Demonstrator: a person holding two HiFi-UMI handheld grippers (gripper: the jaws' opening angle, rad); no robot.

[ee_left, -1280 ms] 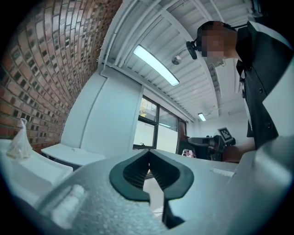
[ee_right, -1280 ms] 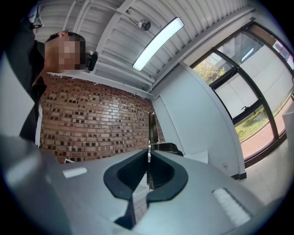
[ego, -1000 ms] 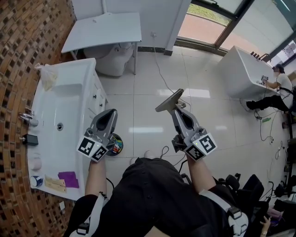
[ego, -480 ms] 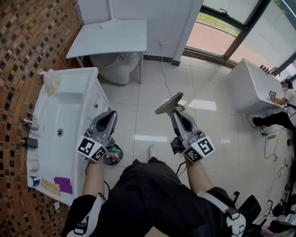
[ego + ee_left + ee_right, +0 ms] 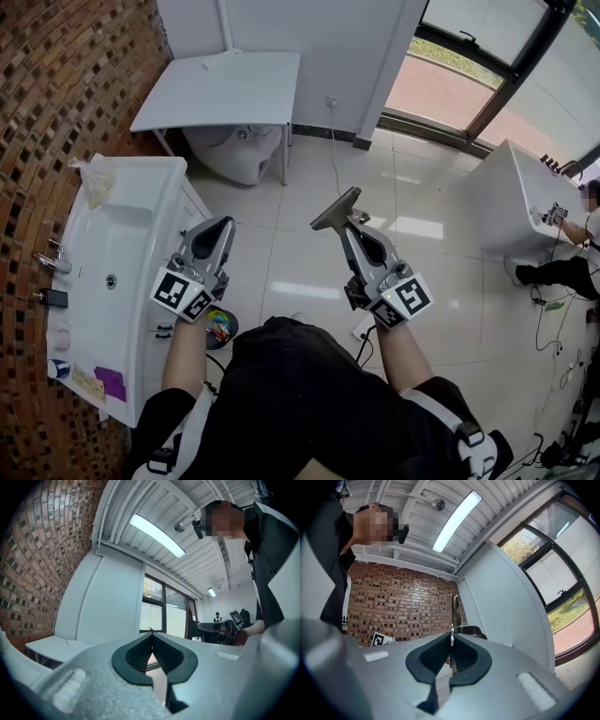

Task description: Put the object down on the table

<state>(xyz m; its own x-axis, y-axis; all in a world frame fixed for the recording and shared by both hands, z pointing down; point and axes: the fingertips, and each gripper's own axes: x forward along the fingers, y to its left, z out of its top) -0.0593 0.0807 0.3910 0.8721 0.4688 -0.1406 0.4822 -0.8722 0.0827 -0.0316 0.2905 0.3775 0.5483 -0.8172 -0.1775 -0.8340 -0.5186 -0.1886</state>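
Right gripper (image 5: 356, 228) is clamped on the squeegee (image 5: 336, 208) at centre frame. It grips the handle with the blade tipped up and forward, probably to keep it clear of the legs while it is carried over the floor tiles. Left gripper (image 5: 221, 228) rides alongside, jaws pressed together on nothing, simply spare. The white table (image 5: 220, 84) waits at the upper left, well apart from the squeegee, so I'd say a reach forward-left has to come before any release.

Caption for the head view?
Right claw grips a flat-bladed tool over the tiled floor; left claw shut, empty, beside the sink.
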